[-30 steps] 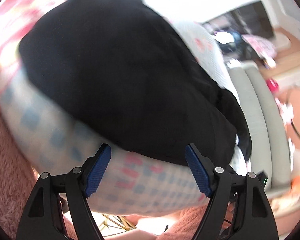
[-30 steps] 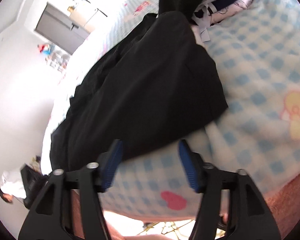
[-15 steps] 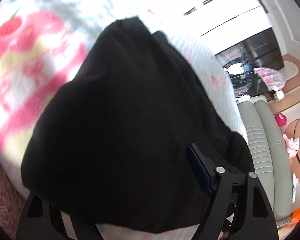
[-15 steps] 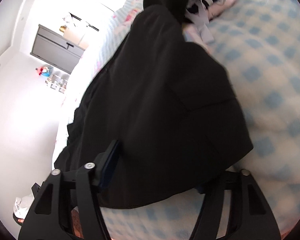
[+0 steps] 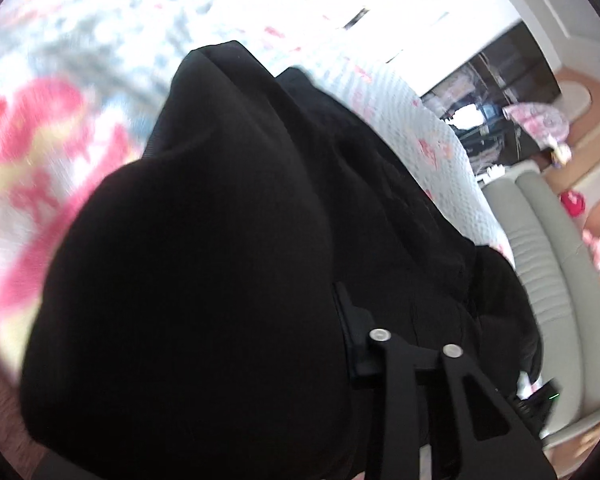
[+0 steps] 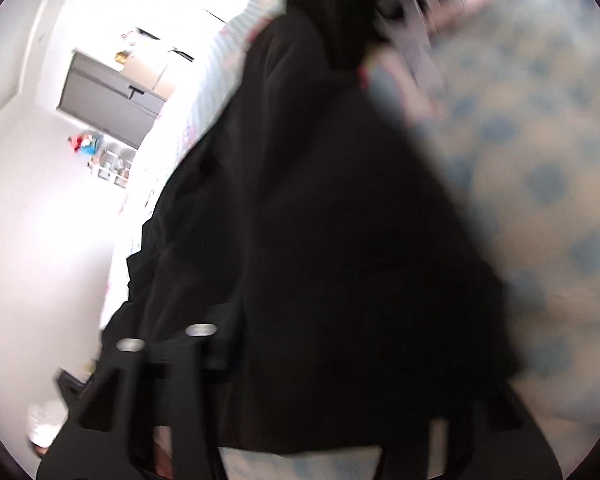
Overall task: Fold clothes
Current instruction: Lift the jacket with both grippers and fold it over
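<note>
Garment: black garment (image 5: pixel 204 264) bulges up over both grippers, its near edge draped across the fingers, the rest trailing ahead over the bedspread.
Left gripper (image 5: pixel 260 344): one finger (image 5: pixel 356 344) shows, pressed into the cloth; apparently clamping the edge, though the other is buried.
Right gripper (image 6: pixel 340 352): likewise, cloth hides the closure.
Likely purpose: carrying the near edge forward to fold.
Bedspread: checked bedspread (image 6: pixel 540 184) lies beyond the fingers.

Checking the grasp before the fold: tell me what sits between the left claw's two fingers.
In the left wrist view, the black garment fills that gap: it drapes over the left claw, hiding one finger; only the other finger shows.
</note>
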The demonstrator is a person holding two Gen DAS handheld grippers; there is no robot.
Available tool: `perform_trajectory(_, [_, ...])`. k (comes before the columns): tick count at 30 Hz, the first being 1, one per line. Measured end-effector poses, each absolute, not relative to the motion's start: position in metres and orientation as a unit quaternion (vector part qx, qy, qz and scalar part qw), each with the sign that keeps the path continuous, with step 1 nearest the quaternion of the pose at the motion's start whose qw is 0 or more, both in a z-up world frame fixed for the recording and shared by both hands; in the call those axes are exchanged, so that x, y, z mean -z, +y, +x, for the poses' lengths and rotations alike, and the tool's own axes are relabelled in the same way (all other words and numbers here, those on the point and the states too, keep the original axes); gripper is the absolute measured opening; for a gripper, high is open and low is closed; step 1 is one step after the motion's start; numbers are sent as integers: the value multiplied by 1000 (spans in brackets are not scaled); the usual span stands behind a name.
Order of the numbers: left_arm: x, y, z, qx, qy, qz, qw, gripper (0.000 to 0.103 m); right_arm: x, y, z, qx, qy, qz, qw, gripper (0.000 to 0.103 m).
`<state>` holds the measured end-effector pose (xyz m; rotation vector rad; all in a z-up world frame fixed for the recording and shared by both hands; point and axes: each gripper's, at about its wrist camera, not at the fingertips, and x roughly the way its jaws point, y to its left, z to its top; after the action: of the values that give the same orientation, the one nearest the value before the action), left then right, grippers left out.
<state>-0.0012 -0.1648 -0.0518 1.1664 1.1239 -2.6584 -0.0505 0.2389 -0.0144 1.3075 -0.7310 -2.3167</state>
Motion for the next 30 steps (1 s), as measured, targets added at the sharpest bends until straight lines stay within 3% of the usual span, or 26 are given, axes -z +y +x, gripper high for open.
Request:
perform_trajectory(2, [36,-165,8,859,358,365,2,28,-13,233,-35,846,-230,437,199,20])
perform_trajectory(9, [7,-179,45,858,352,373,-32,31,-47,253,9,849,-208,434,218,20])
perform_trajectory(12, [31,-200,55,826,376,419,-25,51,-24,257,9,817,-216,493,206,34])
perform_trajectory(14, [48,-215,62,798,406,445,-21,51,-1,264,4,790,-228,537,188,40])
perform_trajectory(17, [47,-234,79,787,430,443,-12,52,-13,275,7,805,-216,526,166,44])
perform_trajectory(20, [17,-244,93,821,370,432,59,66,-24,285,10,820,-204,515,144,52])
perform_trajectory(23, [-22,-249,105,866,297,387,108,68,-36,296,13,834,-191,503,122,56])
perform_trajectory(30, [-34,-191,62,906,223,360,1,70,-60,309,14,866,-159,466,90,61])
